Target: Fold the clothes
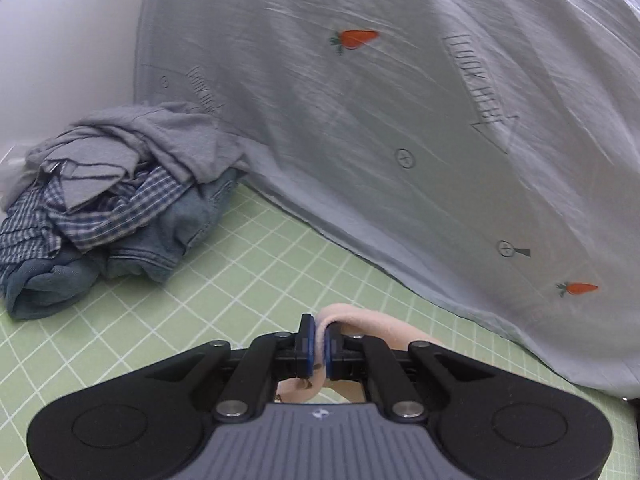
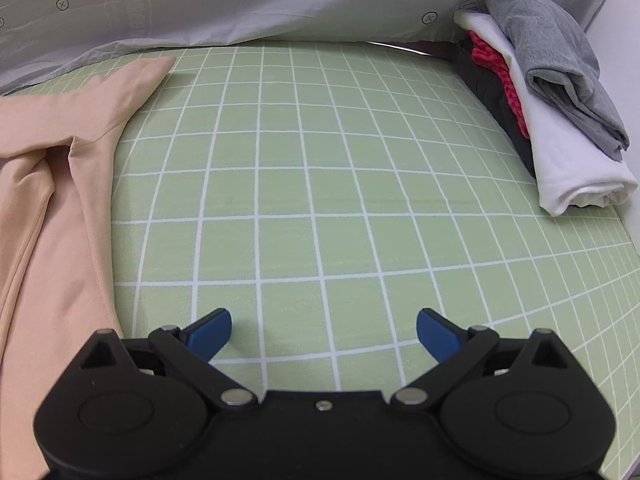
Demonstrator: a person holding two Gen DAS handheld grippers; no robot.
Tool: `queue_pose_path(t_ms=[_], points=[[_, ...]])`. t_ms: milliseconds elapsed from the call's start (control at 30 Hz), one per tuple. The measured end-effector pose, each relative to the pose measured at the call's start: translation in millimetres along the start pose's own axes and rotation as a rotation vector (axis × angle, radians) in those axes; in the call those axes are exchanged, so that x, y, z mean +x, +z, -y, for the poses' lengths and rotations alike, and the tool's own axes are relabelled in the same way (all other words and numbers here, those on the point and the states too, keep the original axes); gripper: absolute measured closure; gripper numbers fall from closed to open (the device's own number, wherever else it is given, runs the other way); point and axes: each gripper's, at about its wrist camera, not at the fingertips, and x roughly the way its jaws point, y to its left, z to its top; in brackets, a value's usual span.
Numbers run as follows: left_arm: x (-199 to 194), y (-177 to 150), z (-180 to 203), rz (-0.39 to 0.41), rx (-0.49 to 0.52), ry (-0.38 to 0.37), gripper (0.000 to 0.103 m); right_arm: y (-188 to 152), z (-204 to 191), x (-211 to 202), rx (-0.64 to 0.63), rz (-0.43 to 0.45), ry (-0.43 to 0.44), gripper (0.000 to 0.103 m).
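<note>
Left gripper [image 1: 319, 338] clamped on soft peach-pink garment [image 1: 360, 322]; right gripper [image 2: 324, 334] spread wide, empty, above green gridded mat [image 2: 320, 184].

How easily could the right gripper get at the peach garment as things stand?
Probably easily: the right gripper is open and empty over bare green grid mat, and the peach garment lies flat just beside it with nothing between.

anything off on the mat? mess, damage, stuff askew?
No damage or spills. The unfolded pile is a crumpled heap of blue and checked clothes, unlike the folded stack. The peach garment, pinched by the left gripper, lies rumpled.
</note>
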Motion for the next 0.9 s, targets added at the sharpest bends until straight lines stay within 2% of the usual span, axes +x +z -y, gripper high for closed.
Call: queue_pose_path(t_ms=[100, 167, 233, 300, 467, 700, 800, 867, 900], points=[[10, -8, -14, -0.061, -0.024, 0.075, 0.088, 1, -4, -4, -0.014, 0.009, -0.001, 0.003], [11, -19, -17, -0.106, -0.029, 0.090, 0.073, 2, -7, -7, -0.020, 0.015, 0.000, 0.003], [7, -31, -15, -0.140, -0.007, 0.090, 0.041, 1, -9, -10, -0.024, 0.023, 0.004, 0.003], [-1, -45, -10, -0.164, 0.010, 0.084, 0.028, 1, -12, -13, -0.027, 0.033, 0.010, 0.003], [-23, -87, 8, -0.269, 0.026, 0.024, 0.022, -4, -14, -28, -0.014, 0.068, 0.055, 0.003], [-77, -138, 34, -0.356, 0.108, -0.080, 0.020, -36, -25, -47, 0.000, 0.028, 0.215, 0.004], [-103, -151, 41, -0.366, 0.192, -0.137, 0.019, -52, -32, -53, 0.016, 0.000, 0.270, 0.010], [-117, -158, 42, -0.378, 0.250, -0.150, 0.019, -62, -38, -54, 0.032, -0.025, 0.287, 0.018], [-123, -160, 41, -0.383, 0.275, -0.153, 0.019, -66, -39, -56, 0.054, -0.033, 0.296, 0.027]])
